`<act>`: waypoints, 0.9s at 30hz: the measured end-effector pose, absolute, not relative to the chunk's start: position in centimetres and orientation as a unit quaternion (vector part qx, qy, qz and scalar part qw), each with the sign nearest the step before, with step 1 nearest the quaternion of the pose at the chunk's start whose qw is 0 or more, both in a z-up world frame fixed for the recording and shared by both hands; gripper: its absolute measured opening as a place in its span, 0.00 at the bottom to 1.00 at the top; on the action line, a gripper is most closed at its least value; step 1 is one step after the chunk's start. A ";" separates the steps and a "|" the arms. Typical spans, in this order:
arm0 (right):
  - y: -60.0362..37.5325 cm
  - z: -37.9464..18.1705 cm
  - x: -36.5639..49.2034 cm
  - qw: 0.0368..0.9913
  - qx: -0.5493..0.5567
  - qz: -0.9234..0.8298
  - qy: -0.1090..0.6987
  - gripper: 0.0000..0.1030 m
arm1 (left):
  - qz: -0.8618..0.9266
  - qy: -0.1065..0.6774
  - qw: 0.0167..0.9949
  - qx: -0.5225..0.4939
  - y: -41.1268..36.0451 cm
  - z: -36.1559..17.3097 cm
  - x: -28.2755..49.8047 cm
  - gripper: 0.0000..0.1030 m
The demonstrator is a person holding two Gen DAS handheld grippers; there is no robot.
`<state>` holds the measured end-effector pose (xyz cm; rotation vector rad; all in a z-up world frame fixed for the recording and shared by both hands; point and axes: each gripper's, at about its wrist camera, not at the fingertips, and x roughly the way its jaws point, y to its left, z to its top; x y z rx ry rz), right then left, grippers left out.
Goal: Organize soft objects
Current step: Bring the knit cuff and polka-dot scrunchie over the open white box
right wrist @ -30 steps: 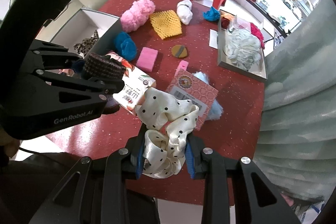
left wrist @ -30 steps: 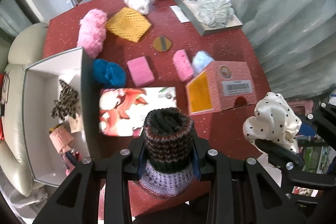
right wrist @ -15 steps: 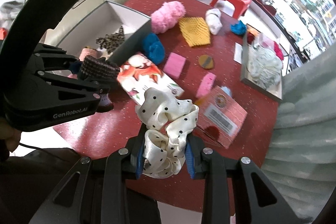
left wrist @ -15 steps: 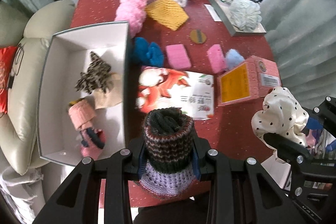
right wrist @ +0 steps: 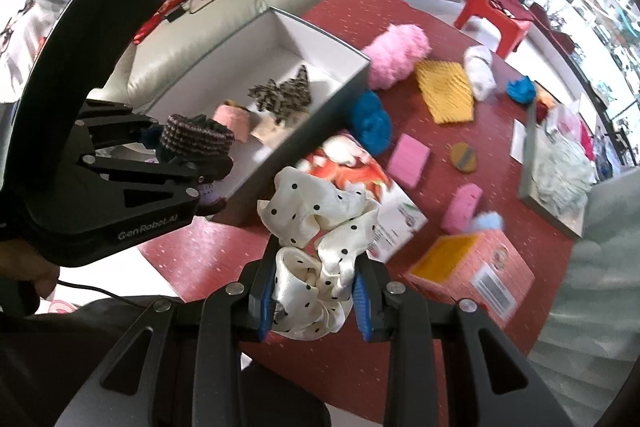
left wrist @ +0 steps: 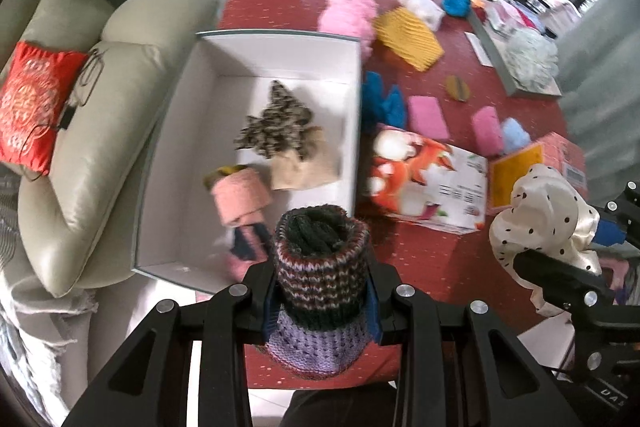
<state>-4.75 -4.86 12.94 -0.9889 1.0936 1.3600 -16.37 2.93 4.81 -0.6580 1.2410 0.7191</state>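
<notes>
Left gripper [left wrist: 320, 301] shifted toward white box [left wrist: 256, 39]; clenched on knit roll [left wrist: 320, 259]. Right gripper [right wrist: 314, 293] grasps polka-dot scrunchie [right wrist: 320, 227]. Box holds leopard scrunchie [left wrist: 276, 123].

A red speckled table [left wrist: 432, 259] carries a white box [left wrist: 356, 131]. A knitted roll [left wrist: 320, 263] – dark green, maroon stripes, lilac base. A cream scrunchie [right wrist: 320, 227] with black dots. A leopard-print piece [left wrist: 276, 123], fluffy pink roll [right wrist: 396, 55], yellow knit [right wrist: 446, 91].

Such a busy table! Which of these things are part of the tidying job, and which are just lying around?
In the job:
knitted roll in left gripper
polka-dot scrunchie in right gripper
white box
pink fluffy ball

Lying about:
tissue pack
pink carton
red cushion
</notes>
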 end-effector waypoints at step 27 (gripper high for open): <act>4.4 11.7 -10.3 0.513 -0.404 0.604 0.458 0.33 | 0.388 0.540 0.680 -0.310 9.2 3.4 -22.0 0.34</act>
